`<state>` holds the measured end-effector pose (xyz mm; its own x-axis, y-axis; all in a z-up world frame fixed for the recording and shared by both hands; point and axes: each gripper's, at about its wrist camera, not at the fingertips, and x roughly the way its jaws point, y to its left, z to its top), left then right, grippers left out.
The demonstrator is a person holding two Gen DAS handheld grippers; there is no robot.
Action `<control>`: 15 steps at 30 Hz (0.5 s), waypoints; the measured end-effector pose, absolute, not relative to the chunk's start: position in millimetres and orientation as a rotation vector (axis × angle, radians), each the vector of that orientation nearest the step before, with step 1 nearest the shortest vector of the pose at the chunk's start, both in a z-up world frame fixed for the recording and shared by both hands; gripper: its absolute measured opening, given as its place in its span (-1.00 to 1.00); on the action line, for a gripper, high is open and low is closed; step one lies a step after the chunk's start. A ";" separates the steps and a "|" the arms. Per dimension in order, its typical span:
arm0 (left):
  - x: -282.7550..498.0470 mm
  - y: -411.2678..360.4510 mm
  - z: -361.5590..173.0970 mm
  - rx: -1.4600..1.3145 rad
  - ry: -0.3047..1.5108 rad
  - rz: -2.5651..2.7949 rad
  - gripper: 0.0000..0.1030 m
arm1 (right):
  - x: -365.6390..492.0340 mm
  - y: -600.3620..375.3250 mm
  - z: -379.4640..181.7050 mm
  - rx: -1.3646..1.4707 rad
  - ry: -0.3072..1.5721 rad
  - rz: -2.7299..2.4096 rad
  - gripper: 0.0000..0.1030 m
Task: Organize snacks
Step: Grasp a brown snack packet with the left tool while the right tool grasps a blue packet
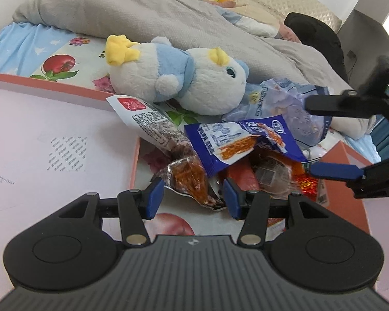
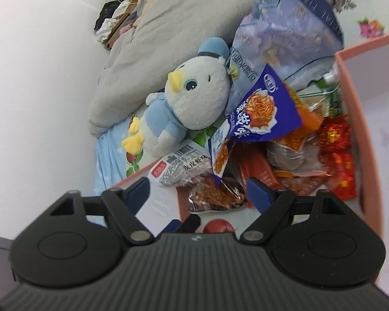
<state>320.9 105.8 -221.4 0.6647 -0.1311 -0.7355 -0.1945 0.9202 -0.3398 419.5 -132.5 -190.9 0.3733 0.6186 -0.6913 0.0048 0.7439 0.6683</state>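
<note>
Presently, as laid out before my two claws:

- My left claw: black frame, blue pads, jaws partly spread, nothing pinched. It points down at the near end of a clear-windowed white snack pouch of dark brown pieces, whose crinkled tip lies between the pads without being pressed.
- My right claw: same build, jaws wide apart, holding nothing. In the left wrist view it enters from the right, fingers spread above the heap.
- Snack heap: lies on the bed, between two boxes.
- Blue foil snack packet with an orange food picture: on top of the heap, tilted, overlapping the white pouch.
- Orange and clear wrapped snacks: beneath the blue packet.
- Red glittery sweets: against the wall of the right-hand box.
- Pale blue translucent tissue pack: behind the heap, touching the toy.
- Shallow pink-rimmed cardboard box with a white inside: left of the heap; the white pouch overhangs its corner.
- Second pink-walled box: right of the heap.
- White and light-blue plush bird with a yellow beak: lying on its side behind the snacks.
- Grey quilt: bunched further back.
- Fruit-and-flower printed bedsheet: underneath everything.
</note>
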 end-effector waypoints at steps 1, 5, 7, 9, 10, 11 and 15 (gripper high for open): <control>324.6 106.5 -223.5 -0.411 0.846 0.035 0.09 | 424.2 -130.8 -195.2 0.648 1.136 0.424 0.50; 334.8 108.3 -228.6 -0.382 0.836 0.046 0.09 | 441.2 -124.4 -216.8 0.688 1.149 0.396 0.34; 340.0 107.5 -230.2 -0.355 0.828 0.054 0.09 | 449.7 -123.6 -227.2 0.697 1.151 0.371 0.30; 344.8 108.9 -232.8 -0.356 0.828 0.057 0.09 | 455.6 -123.6 -236.3 0.721 1.162 0.341 0.11; 348.4 109.2 -235.1 -0.355 0.829 0.058 0.09 | 459.0 -123.7 -241.5 0.738 1.168 0.332 0.09; 350.9 109.1 -236.8 -0.352 0.831 0.059 0.09 | 461.1 -124.1 -245.7 0.750 1.171 0.323 0.09; 363.4 106.3 -246.2 -0.338 0.843 0.056 0.09 | 468.2 -121.3 -257.7 0.744 1.165 0.277 0.08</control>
